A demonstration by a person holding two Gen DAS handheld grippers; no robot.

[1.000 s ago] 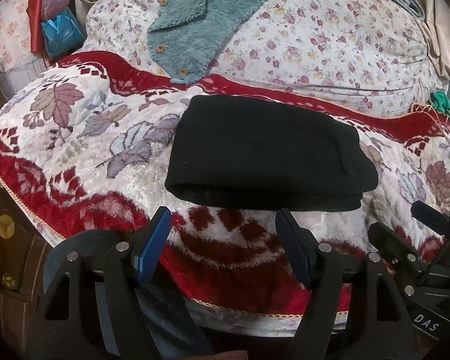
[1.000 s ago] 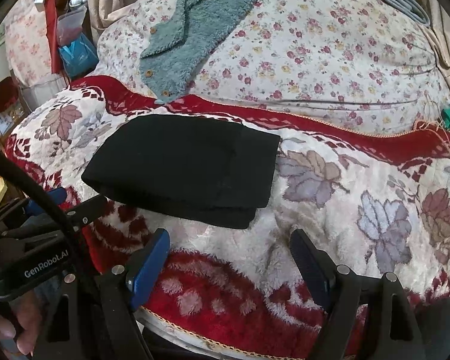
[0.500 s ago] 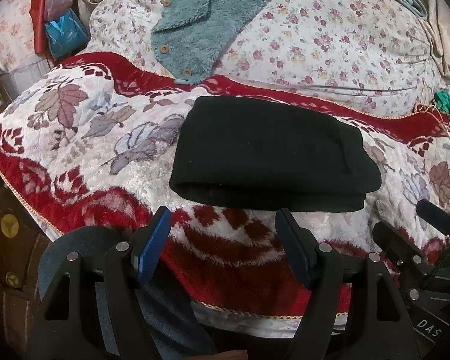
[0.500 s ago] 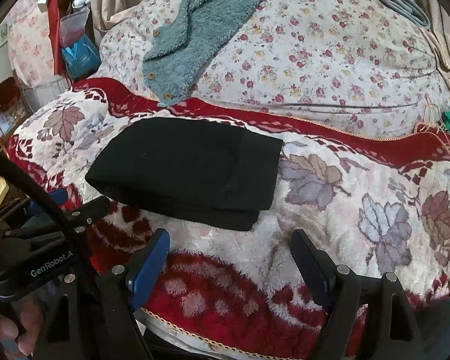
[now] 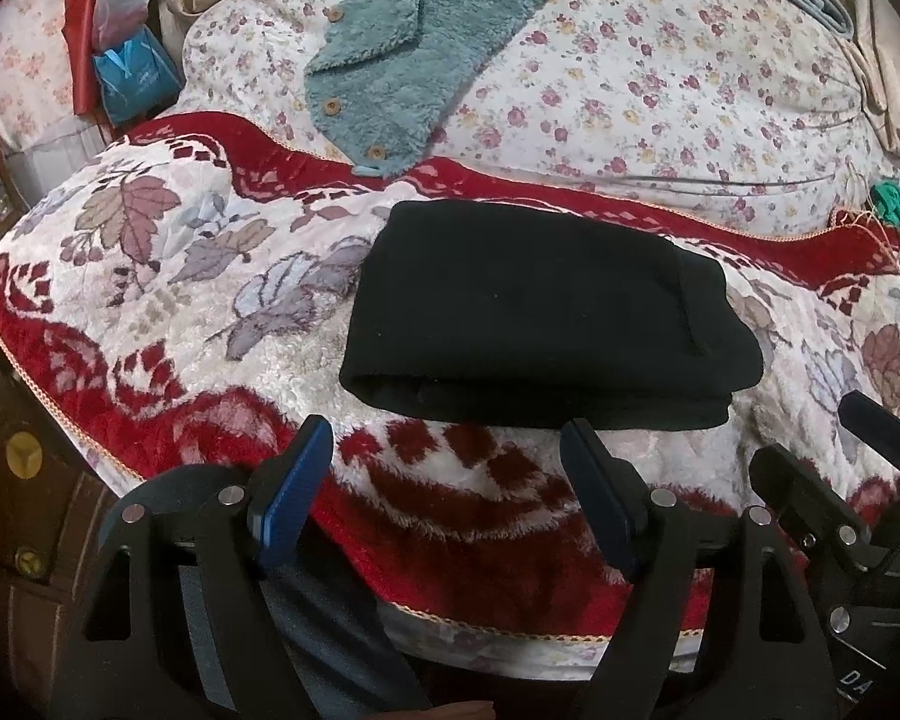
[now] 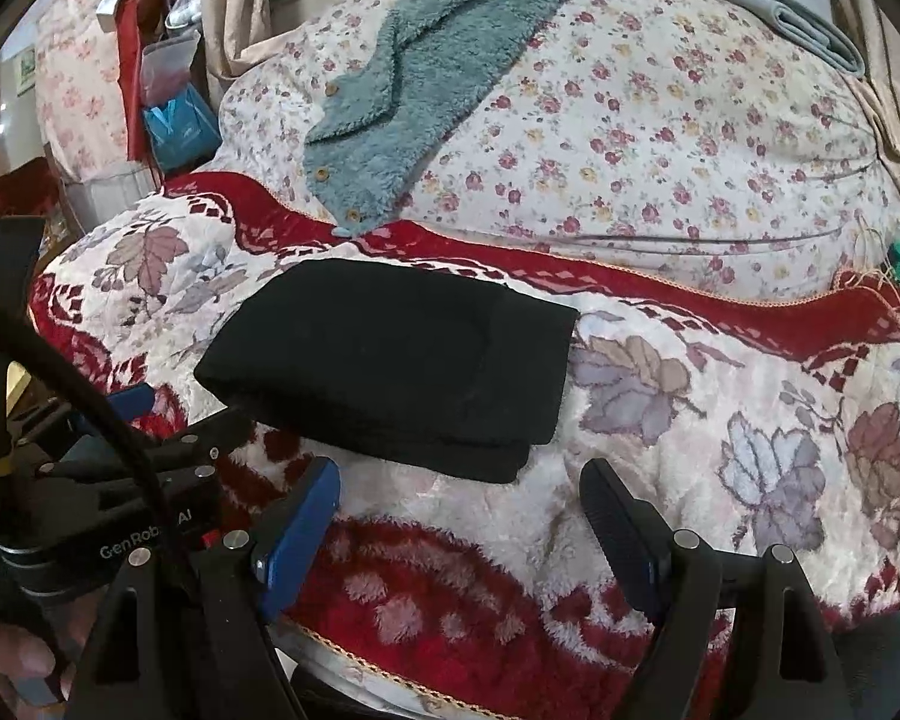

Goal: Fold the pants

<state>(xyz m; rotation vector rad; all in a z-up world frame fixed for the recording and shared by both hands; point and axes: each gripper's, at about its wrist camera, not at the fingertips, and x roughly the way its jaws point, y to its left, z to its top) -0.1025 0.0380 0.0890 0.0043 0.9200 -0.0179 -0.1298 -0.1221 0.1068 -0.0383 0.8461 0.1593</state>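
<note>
The black pants (image 5: 540, 312) lie folded into a thick rectangle on a red and white leaf-patterned blanket (image 5: 180, 300). In the right wrist view the same black pants (image 6: 396, 360) sit left of centre. My left gripper (image 5: 447, 444) hovers just in front of the bundle's near edge, its jaws opening, with nothing between them. My right gripper (image 6: 462, 492) hangs open over the blanket (image 6: 720, 420), in front of the bundle's right corner, and is likewise empty. Neither gripper touches the pants.
A teal fleece garment (image 5: 414, 42) with wooden buttons lies on the floral quilt (image 5: 660, 90) behind. A blue bag (image 5: 132, 78) and red items stand at the far left. A green cord bundle (image 5: 891, 198) sits at the right edge. The bed's near edge runs under both grippers.
Both views have shifted slightly, so the pants sit a little lower in frame. The pants themselves lie unchanged, and both grippers stay empty.
</note>
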